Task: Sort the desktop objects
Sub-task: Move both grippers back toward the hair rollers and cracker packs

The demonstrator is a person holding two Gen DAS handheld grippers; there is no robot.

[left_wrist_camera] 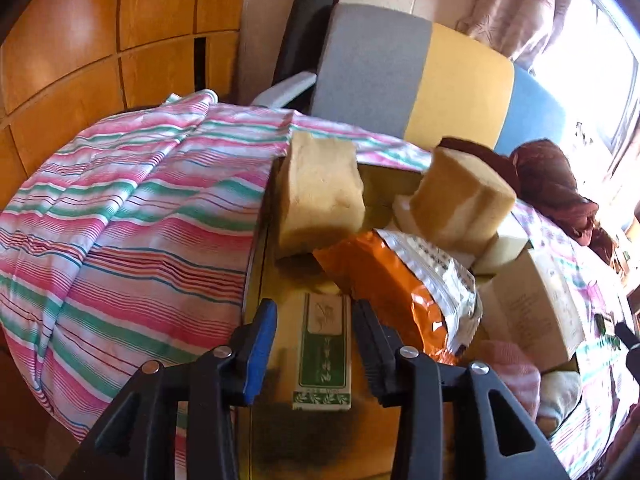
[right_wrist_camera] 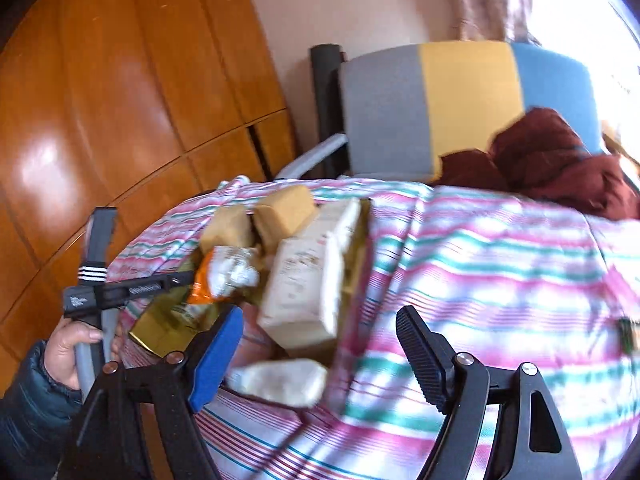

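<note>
Left gripper (left_wrist_camera: 314,320) jaws spread beside slim green-white carton (left_wrist_camera: 323,354); crinkly orange foil bag (left_wrist_camera: 394,276) adjacent; right gripper (right_wrist_camera: 320,344) spread, empty.

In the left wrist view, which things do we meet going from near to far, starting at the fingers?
Left gripper → green and white box between the fingers → orange foil packet → tan sponge block → striped chair back

Daylight floods in from the window (left_wrist_camera: 592,72) at upper right, blown out to white. Glare streaks the wooden cabinet (right_wrist_camera: 120,120). The left view is sharp; the right view is motion-blurred. Fisheye curvature bends both, with dark corners.
</note>
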